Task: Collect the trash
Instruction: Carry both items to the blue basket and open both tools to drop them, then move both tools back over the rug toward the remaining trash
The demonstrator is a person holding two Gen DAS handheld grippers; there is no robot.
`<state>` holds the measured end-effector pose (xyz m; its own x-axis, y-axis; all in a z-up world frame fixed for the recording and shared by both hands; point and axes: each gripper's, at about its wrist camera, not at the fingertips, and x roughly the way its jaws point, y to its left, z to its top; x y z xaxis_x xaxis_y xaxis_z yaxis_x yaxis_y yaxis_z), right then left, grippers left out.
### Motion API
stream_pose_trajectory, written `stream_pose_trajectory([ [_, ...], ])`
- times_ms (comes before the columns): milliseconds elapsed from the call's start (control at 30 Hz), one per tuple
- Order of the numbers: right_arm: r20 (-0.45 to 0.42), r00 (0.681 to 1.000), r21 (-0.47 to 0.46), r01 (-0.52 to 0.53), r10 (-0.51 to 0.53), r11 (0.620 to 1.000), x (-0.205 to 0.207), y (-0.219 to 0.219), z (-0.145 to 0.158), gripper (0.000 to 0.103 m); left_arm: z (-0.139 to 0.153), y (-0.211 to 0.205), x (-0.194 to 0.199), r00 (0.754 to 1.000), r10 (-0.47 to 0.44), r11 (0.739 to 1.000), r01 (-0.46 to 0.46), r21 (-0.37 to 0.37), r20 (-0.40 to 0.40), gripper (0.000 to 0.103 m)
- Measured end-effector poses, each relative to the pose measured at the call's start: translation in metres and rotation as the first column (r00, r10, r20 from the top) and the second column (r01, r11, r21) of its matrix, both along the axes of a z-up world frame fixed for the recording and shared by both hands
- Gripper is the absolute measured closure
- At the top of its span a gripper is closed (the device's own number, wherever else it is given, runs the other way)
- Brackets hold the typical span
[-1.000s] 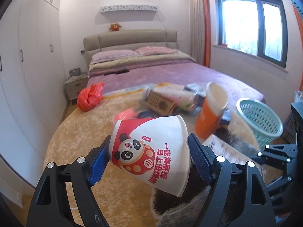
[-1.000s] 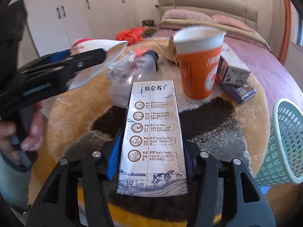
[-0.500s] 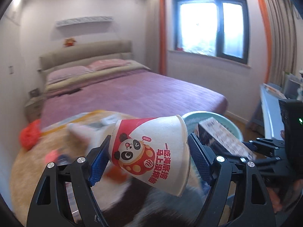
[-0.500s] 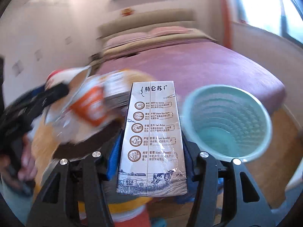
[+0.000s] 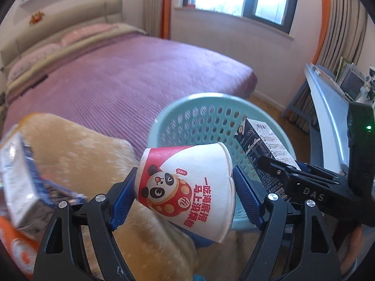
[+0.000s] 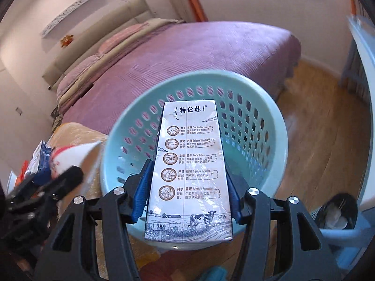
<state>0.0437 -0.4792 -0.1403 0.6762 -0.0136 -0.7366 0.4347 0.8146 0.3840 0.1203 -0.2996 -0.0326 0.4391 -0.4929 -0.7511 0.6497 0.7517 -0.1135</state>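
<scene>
- Left gripper (image 5: 184, 188) pinches a paper cup (image 5: 187, 187) sideways between its blue pads, panda print facing the camera; the cup's mouth points right and down, its red base to the left
- Right gripper (image 6: 187, 185) has its jaws easing apart around a milk carton (image 6: 188, 173), which stands lengthwise between the pads, the pads still against its long sides
- Both grippers tilt steeply downward, side by side; the right one reaches in from the right of the left wrist view with its carton over the basket
- Carton hangs over the mouth of a pale green laundry-style basket (image 6: 279, 126); the cup sits over the basket's near left rim
- Basket stands on a wood floor (image 6: 328, 117) just beside a purple bed (image 5: 131, 82); a tan fuzzy tabletop (image 5: 82, 145) with blurred litter borders its left; open floor lies to its right, toward a pale desk (image 5: 325, 98)
</scene>
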Motion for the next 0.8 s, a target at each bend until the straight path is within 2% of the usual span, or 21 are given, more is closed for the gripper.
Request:
stream_pose_trajectory([
  [67,-0.004,1.000,0.025,0.016,-0.016,1.000,0.000,-0.005,-0.003,0.046,-0.006,-0.005,0.003,1.000,0.000,1.000,0.000,0.007,-0.006,0.023],
  [133,0.003,1.000,0.036,0.014,-0.015,0.999,0.004,-0.008,0.001,0.040,-0.009,-0.006,0.001,1.000,0.009,1.000,-0.009,0.005,-0.005,0.016],
  [233,0.014,1.000,0.001,0.017,-0.017,1.000,0.000,-0.001,0.007,0.040,-0.005,0.000,-0.006,1.000,0.000,1.000,0.001,-0.021,0.011,0.015],
  [400,0.062,0.997,-0.024,-0.036,0.037,0.999,-0.007,0.016,0.022,0.040,0.016,0.021,-0.032,0.997,0.004,0.998,0.001,-0.064,0.075,0.015],
  [567,0.105,0.988,-0.102,-0.098,0.109,0.990,-0.010,0.050,0.046,0.040,0.042,0.059,-0.061,0.991,0.050,0.992,-0.035,-0.125,0.122,0.015],
  [800,0.175,0.954,-0.134,-0.221,0.242,0.966,-0.007,0.108,0.082,0.040,0.070,0.141,-0.089,0.969,0.188,0.966,-0.153,-0.208,0.159,0.015],
])
